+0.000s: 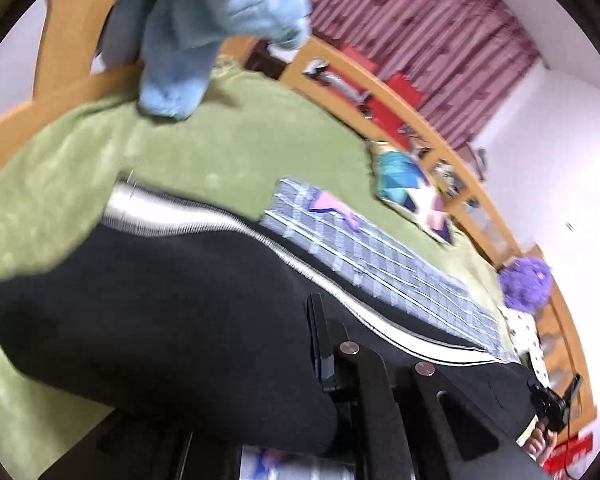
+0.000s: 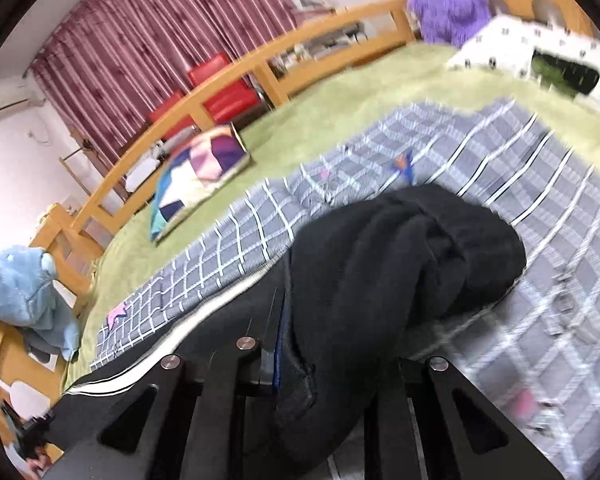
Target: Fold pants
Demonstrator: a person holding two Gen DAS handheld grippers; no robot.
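- Pants (image 1: 148, 312): black, white side stripe, long axis strung between the 2 tongs, above the bed (image 1: 260, 120)
- Left tongs (image 1: 324, 368): clamped on pants
- Right tongs (image 2: 300, 364): clamped on pants, fabric bunched ahead

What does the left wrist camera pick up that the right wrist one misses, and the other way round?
Only the left wrist view shows the pants' striped cuff end hanging over the green blanket.

Only the right wrist view shows an air conditioner on the wall and the pants' bunched-up end.

Both share the black pants, the grey checked blanket, the colourful cushion, the blue plush, the purple plush, the red chairs and the curtains.
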